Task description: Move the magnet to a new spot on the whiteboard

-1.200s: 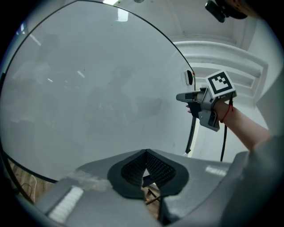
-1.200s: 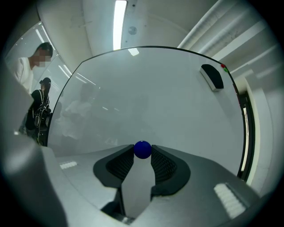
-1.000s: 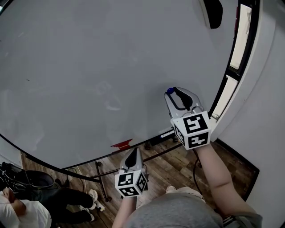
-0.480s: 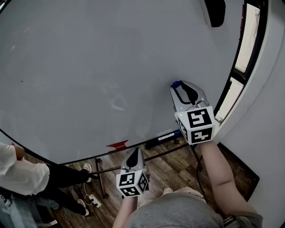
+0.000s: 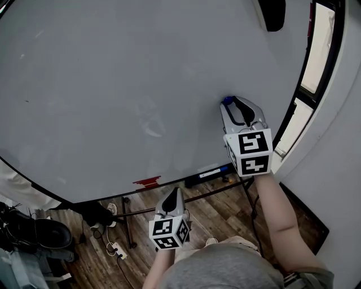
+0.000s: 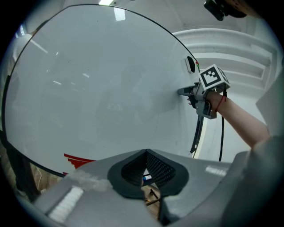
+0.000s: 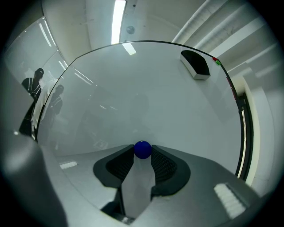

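Note:
A small blue ball-shaped magnet [image 7: 142,149] sits between the fingertips of my right gripper [image 7: 142,154], which is shut on it. In the head view the magnet [image 5: 228,101] and the right gripper [image 5: 229,104] are at the right part of the big whiteboard [image 5: 113,84], tips against its surface. From the left gripper view the right gripper [image 6: 182,91] also shows touching the whiteboard [image 6: 88,88]. My left gripper [image 5: 174,192] hangs lower, below the board's bottom edge, shut and holding nothing [image 6: 145,153].
A black eraser [image 5: 271,14] clings to the board's upper right [image 7: 195,64]. A red piece [image 5: 146,181] and a blue marker [image 5: 208,172] lie on the board's bottom rail. A window frame [image 5: 313,51] runs along the right. Bags [image 5: 34,234] and a power strip [image 5: 115,250] lie on the wooden floor.
My right gripper has carried the magnet up and a little right along the board. A person at lower left has walked out of view. The left gripper has barely moved.

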